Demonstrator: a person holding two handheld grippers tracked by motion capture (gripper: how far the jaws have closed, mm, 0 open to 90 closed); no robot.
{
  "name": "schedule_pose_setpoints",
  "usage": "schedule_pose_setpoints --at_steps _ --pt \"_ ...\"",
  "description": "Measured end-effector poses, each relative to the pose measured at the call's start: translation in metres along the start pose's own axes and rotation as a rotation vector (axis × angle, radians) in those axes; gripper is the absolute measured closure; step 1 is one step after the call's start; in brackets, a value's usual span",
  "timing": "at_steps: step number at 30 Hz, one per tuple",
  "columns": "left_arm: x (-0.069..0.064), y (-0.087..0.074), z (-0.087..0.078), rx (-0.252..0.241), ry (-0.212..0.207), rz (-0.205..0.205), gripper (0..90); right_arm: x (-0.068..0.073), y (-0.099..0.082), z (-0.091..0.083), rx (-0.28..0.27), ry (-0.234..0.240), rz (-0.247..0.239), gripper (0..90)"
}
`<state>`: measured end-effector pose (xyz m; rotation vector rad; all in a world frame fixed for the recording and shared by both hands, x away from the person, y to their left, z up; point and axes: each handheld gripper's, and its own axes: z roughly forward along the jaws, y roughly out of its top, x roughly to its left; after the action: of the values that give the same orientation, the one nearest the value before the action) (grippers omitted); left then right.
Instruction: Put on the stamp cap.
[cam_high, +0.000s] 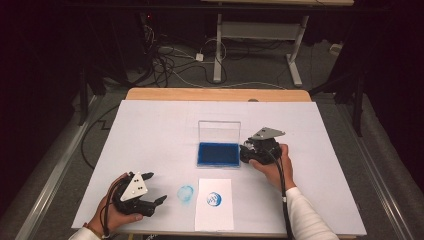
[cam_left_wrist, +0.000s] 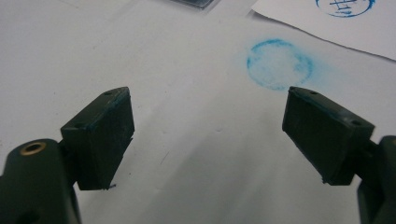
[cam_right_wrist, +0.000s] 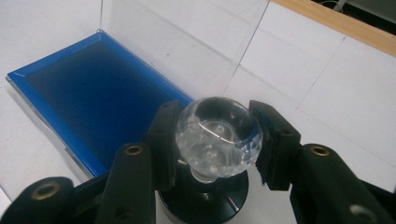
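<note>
The right gripper (cam_right_wrist: 217, 140) pinches the clear faceted knob of a round black-based stamp (cam_right_wrist: 217, 135), its jaws pressed against both sides of the knob, just beside the right edge of the open blue ink pad (cam_high: 218, 154) at mid-table. The pad's clear lid (cam_high: 219, 131) stands upright behind it. Near the front edge, the left gripper (cam_left_wrist: 208, 135) rests with jaws spread wide and nothing between them, beside a smudged blue ring (cam_left_wrist: 279, 64) on the white table cover (cam_high: 150, 130) and a stamped paper sheet (cam_high: 215, 204).
</note>
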<state>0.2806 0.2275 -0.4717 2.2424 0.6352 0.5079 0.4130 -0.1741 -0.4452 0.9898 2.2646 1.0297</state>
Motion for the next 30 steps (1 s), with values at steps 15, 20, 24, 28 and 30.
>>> schedule_pose_setpoints --at_steps 15,20,24,28,30 --pt "-0.001 0.002 -0.001 0.003 0.011 -0.014 16.1 0.004 0.006 -0.012 -0.049 -0.04 -0.021 36.2" --pt "0.0 0.002 -0.002 0.002 0.013 -0.015 16.1 0.005 0.01 -0.02 -0.09 -0.05 -0.044 34.6" --pt "0.002 0.001 -0.001 0.005 0.014 -0.02 16.2 0.006 0.013 -0.023 -0.118 -0.06 -0.052 30.8" --pt "0.002 0.001 0.0 0.007 0.013 -0.019 16.2 0.008 0.014 -0.024 -0.111 -0.071 -0.063 26.0" --pt "0.003 0.001 0.0 0.004 0.013 -0.023 16.2 0.007 0.015 -0.025 -0.118 -0.06 -0.063 23.8"
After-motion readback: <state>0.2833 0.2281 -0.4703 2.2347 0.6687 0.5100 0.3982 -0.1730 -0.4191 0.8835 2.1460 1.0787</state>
